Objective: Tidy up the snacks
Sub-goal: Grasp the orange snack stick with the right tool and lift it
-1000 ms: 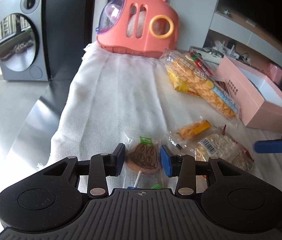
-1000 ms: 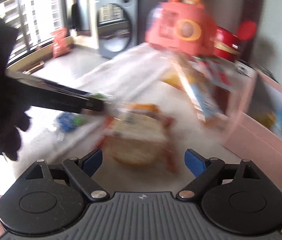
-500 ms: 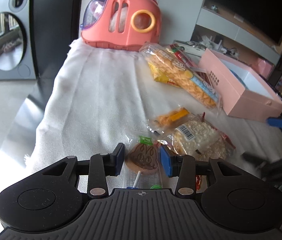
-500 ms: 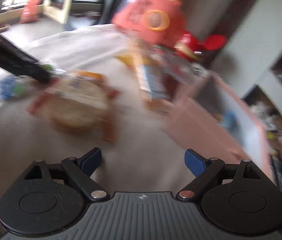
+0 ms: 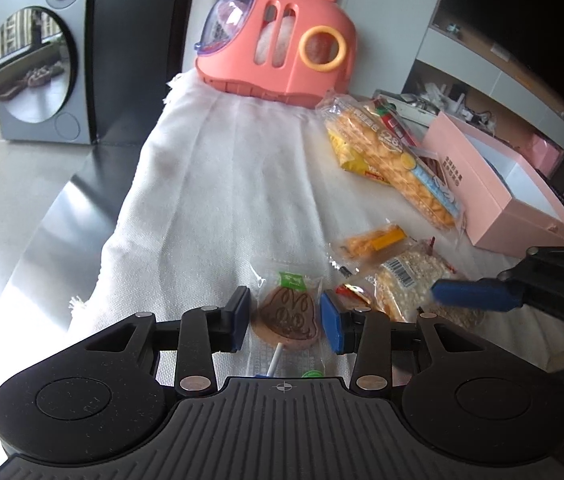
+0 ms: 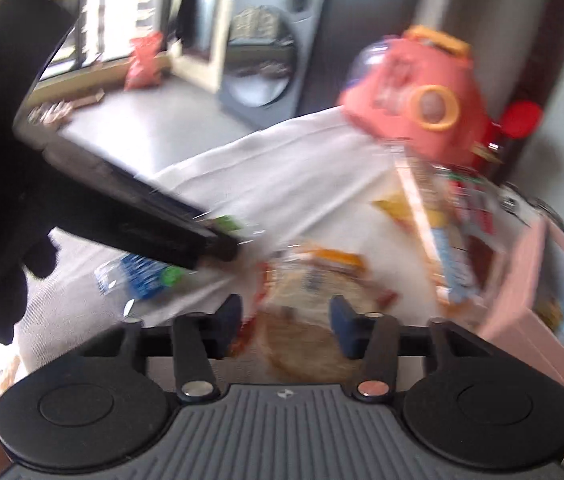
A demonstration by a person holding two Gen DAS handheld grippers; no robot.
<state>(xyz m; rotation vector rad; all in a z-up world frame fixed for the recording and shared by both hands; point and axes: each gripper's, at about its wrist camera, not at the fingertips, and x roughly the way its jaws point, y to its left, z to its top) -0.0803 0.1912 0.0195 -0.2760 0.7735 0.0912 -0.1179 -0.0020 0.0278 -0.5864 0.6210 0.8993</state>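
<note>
White woven cloth (image 5: pixel 218 184) covers the worktop from near edge to far edge; its left hem hangs over the worktop's left edge. Coral plastic carrier case (image 5: pixel 278 40) with an orange handle stands at the far edge. Pink open box (image 5: pixel 482 184) lies along the right edge, lid off, white inside.

Long cracker pack (image 5: pixel 394 156) lies aslant between the carrier and the box, resting on a yellow bag and a red-striped packet. Round rice-cake pack (image 5: pixel 406 280) with a barcode label lies near the near edge, right of centre; a small orange snack packet (image 5: pixel 374 240) sits just beyond it, touching.

Chocolate lollipop (image 5: pixel 288 316) in a clear wrapper lies flat on the cloth at the near edge, stick pointing toward the camera.

Left gripper (image 5: pixel 285 320): jaws part-way apart, one on each side of the lollipop; small gaps show on both sides, so no clamp.

Right gripper (image 6: pixel 286 320): jaws have just been closing. In the right wrist view, blurred, they now stand either side of the rice-cake pack (image 6: pixel 310 320); whether the pads press on it I cannot tell. From the left wrist view, one blue finger (image 5: pixel 470 294) lies over the pack's right part.
</note>
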